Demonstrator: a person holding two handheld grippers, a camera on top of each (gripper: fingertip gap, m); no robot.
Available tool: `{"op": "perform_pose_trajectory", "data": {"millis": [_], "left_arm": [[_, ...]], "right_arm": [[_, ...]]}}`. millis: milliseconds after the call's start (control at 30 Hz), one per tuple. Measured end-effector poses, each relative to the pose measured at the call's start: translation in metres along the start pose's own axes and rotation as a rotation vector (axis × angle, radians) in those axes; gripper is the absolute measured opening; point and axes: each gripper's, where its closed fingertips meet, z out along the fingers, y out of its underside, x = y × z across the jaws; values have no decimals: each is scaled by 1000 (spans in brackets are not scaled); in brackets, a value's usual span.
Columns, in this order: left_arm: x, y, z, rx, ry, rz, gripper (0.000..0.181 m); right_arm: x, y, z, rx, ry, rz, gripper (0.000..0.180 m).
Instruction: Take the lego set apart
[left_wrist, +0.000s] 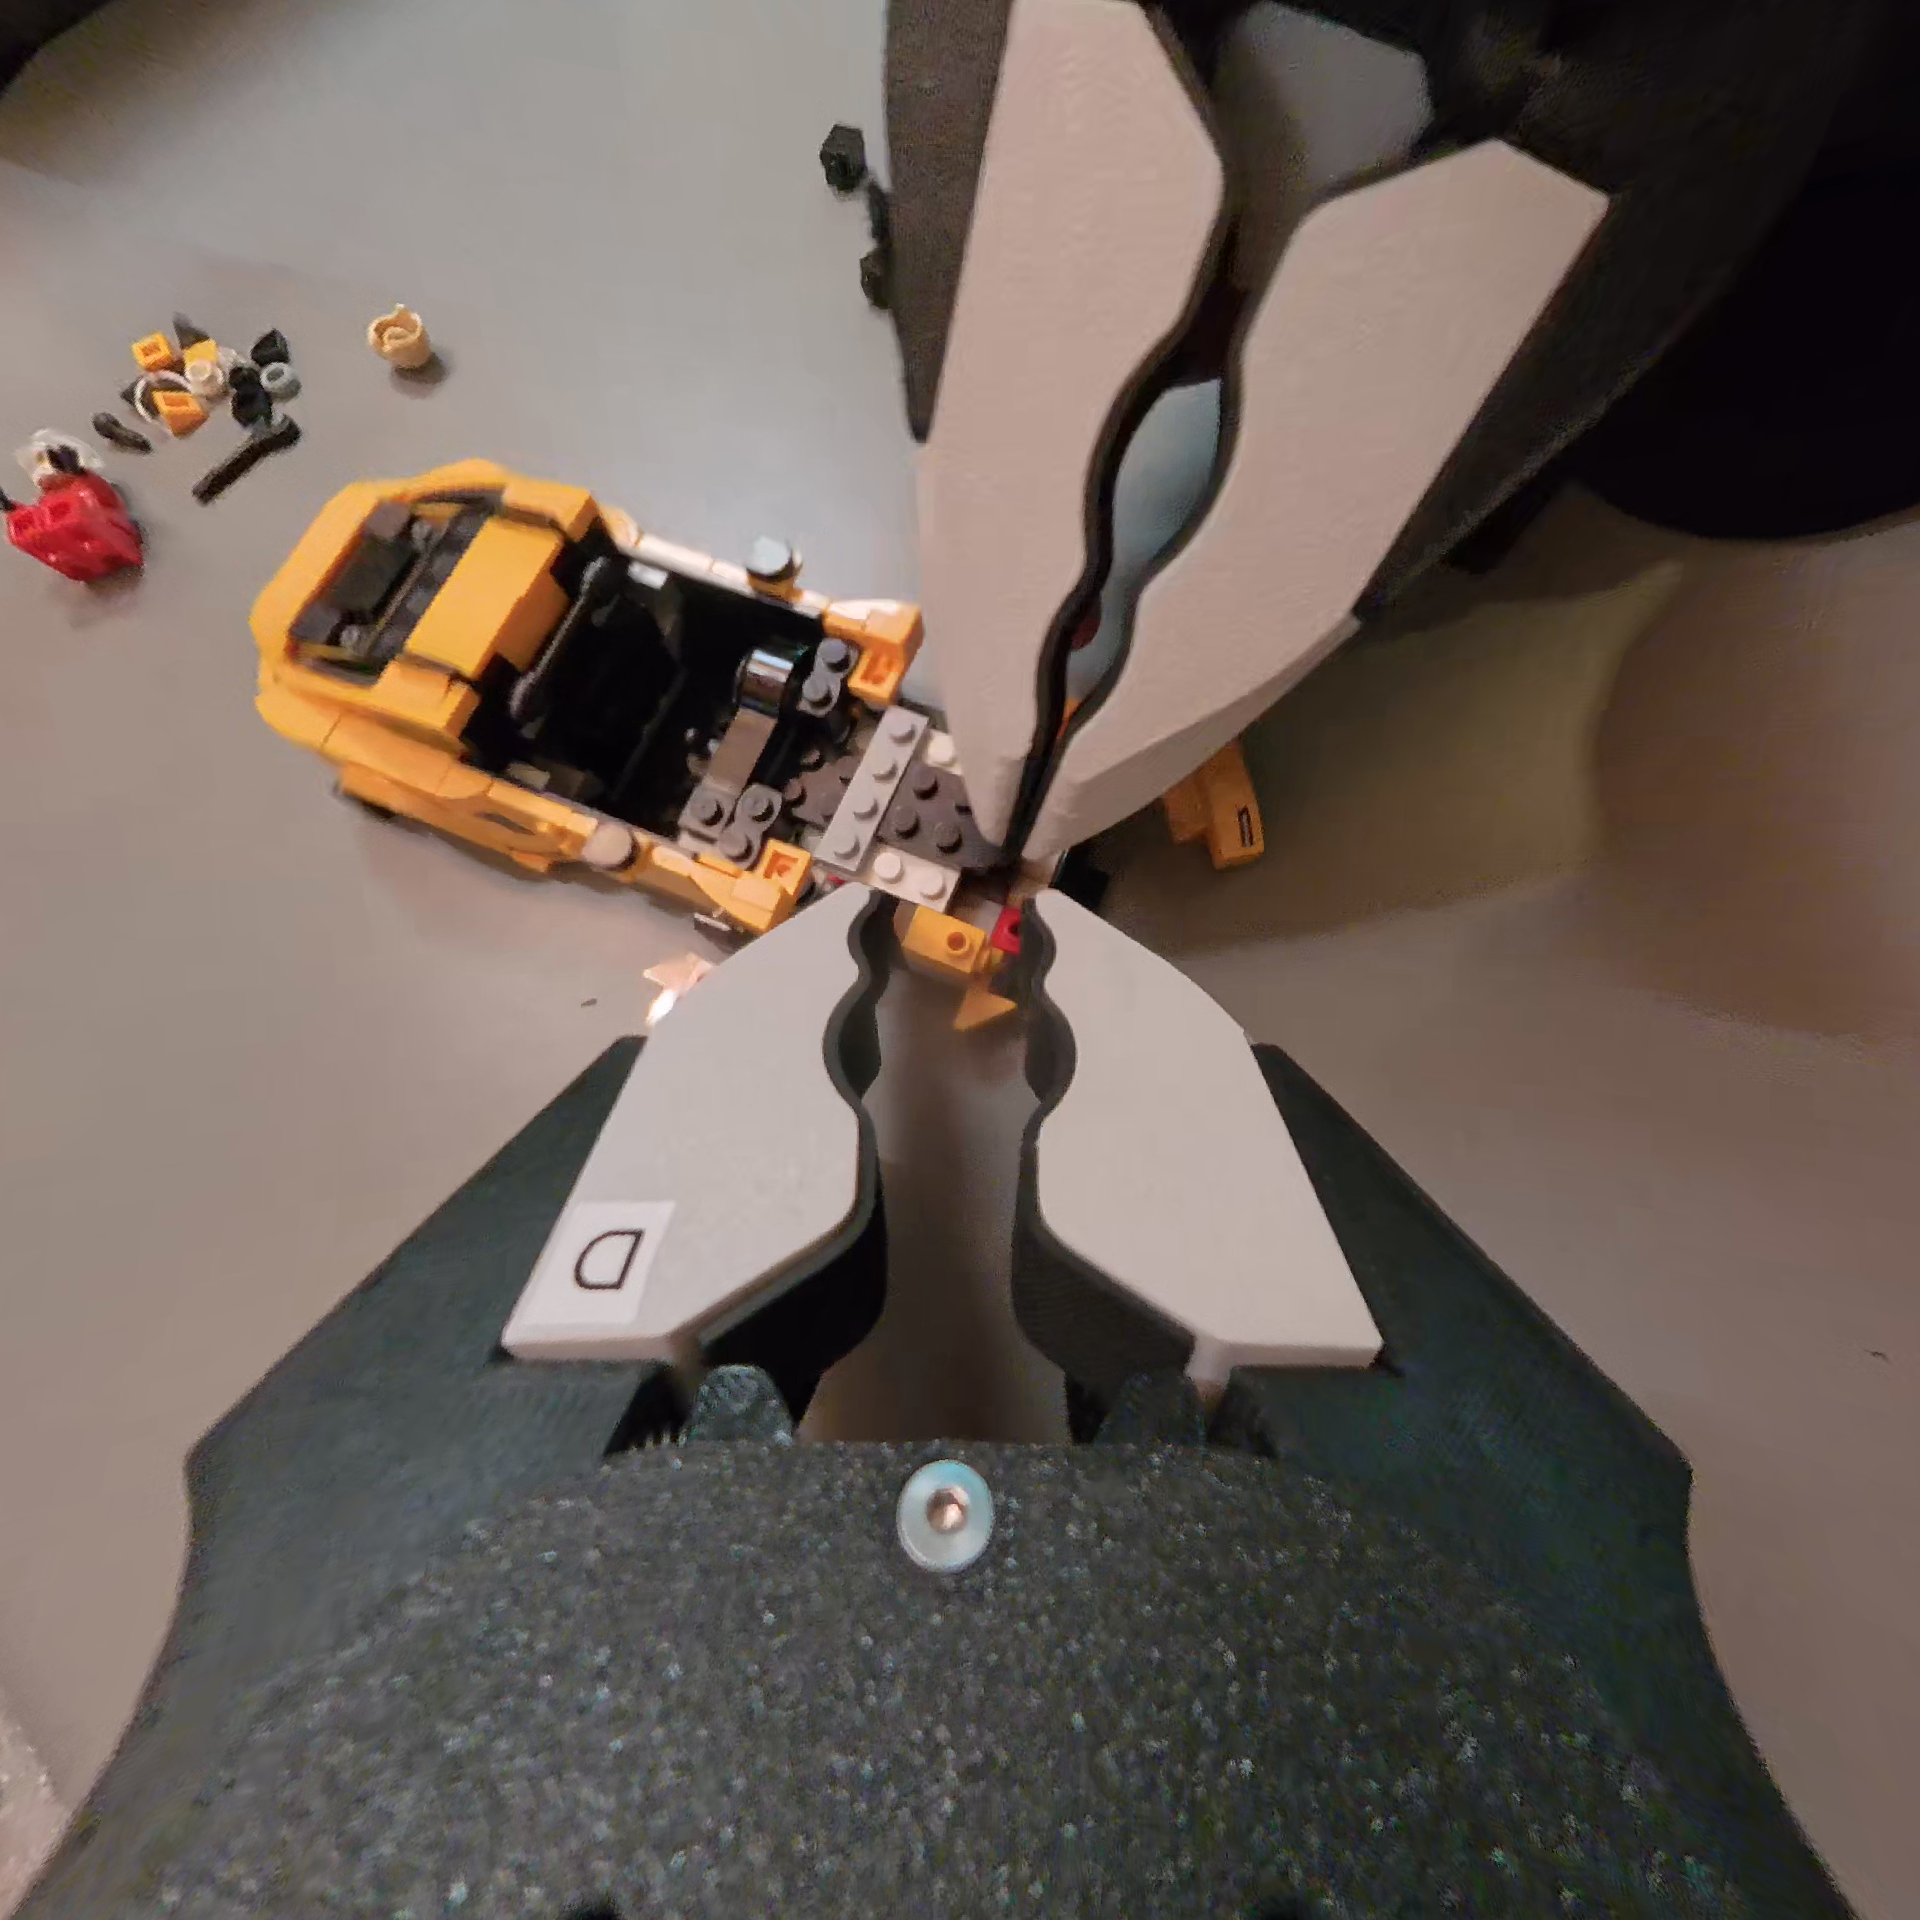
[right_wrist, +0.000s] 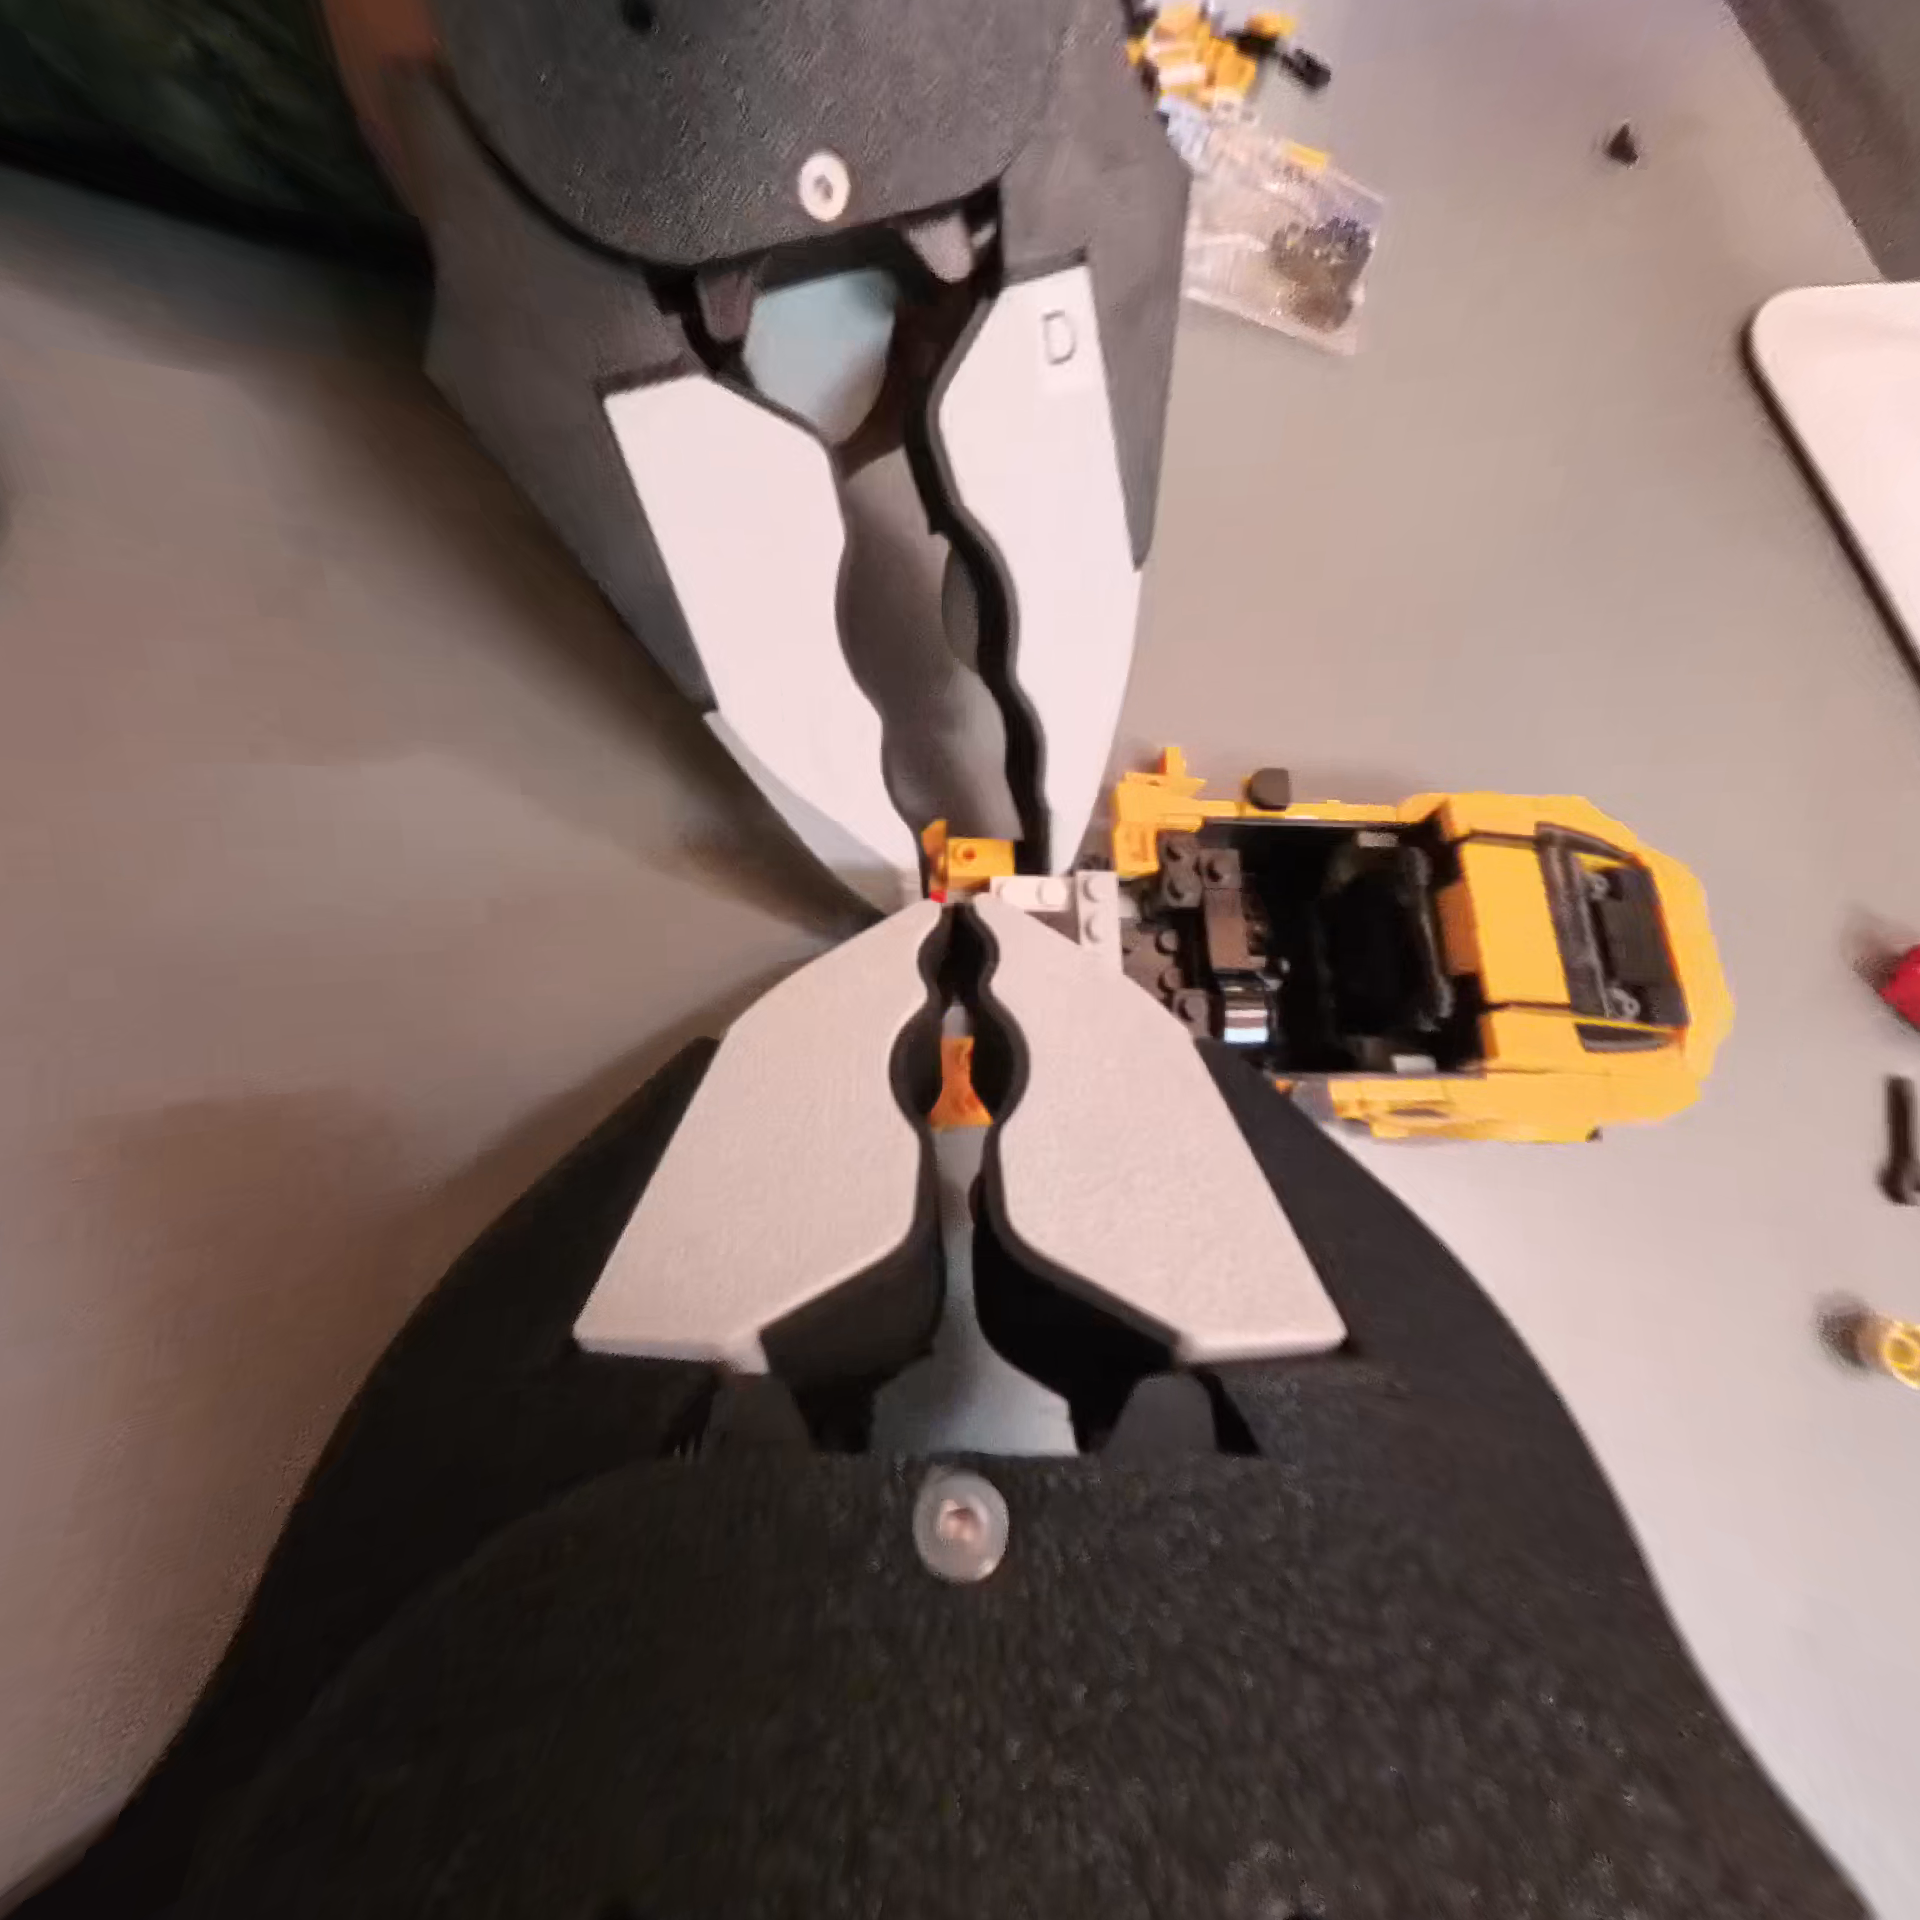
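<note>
The yellow lego car (left_wrist: 436, 644) lies on the grey table with its roof off and its black inside showing; it also shows in the right wrist view (right_wrist: 1507, 935). My left gripper (left_wrist: 951, 914) is closed on a small yellow and red block (left_wrist: 956, 935) at the car's front end. My right gripper (right_wrist: 951, 914) comes in from the opposite side, its jaws pinched together on the edge of the front plates (right_wrist: 1039, 891). The two grippers' tips nearly touch. In the left wrist view the right gripper (left_wrist: 1023, 847) comes down from the top; in the right wrist view the left gripper (right_wrist: 977, 842) does.
Loose small pieces (left_wrist: 197, 384), a red piece (left_wrist: 73, 530) and a tan piece (left_wrist: 397, 338) lie left of the car. A yellow piece (left_wrist: 1216, 821) lies under the right gripper. A plastic bag of parts (right_wrist: 1288, 239) and a white object (right_wrist: 1849, 416) sit farther off. Less than 4 cm separates the two grippers' tips.
</note>
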Motion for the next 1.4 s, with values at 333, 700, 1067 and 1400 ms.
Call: {"op": "perform_pose_trajectory", "data": {"millis": [333, 700, 1067, 1400], "left_arm": [[1, 0, -1, -3, 6, 2, 18], [-1, 1, -2, -14, -7, -25, 22], [-1, 1, -1, 1, -5, -70, 21], [-2, 2, -2, -9, 3, -108, 21]], "right_arm": [[19, -1, -8, -27, 107, -55, 14], [21, 2, 12, -314, -99, 82, 12], [24, 3, 12, -424, -122, 44, 6], [25, 1, 12, -227, -63, 11, 5]]}}
